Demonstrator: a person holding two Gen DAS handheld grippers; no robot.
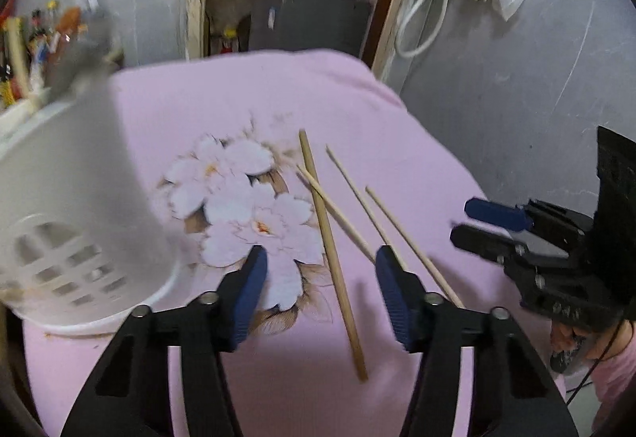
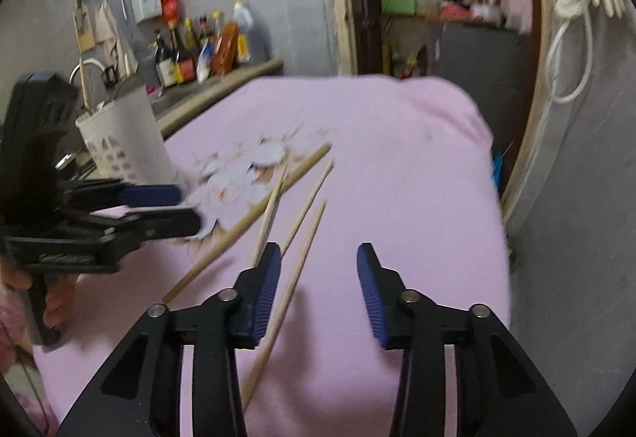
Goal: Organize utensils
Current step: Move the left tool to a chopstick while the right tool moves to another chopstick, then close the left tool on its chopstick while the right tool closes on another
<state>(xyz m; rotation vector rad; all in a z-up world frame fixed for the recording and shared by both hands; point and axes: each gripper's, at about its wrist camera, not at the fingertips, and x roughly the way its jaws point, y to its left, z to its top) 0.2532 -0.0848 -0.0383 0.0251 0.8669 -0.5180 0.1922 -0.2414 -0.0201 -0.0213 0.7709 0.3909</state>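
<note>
Wooden chopsticks lie loose on pink cloth; both tools' jaws spread, pinching nothing

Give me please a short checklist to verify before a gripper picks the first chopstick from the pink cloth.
1. Left gripper empty, jaws apart: ok.
2. Right gripper empty, jaws apart: ok.
3. Chopsticks free to take: not ok; the thick chopstick crosses a thin chopstick.
4. White holder upright on the pink cloth: ok.
5. Room left inside the holder: cannot tell; its opening is blurred in the left view and turned away in the right.
6. The two grippers apart from each other: ok.
</note>
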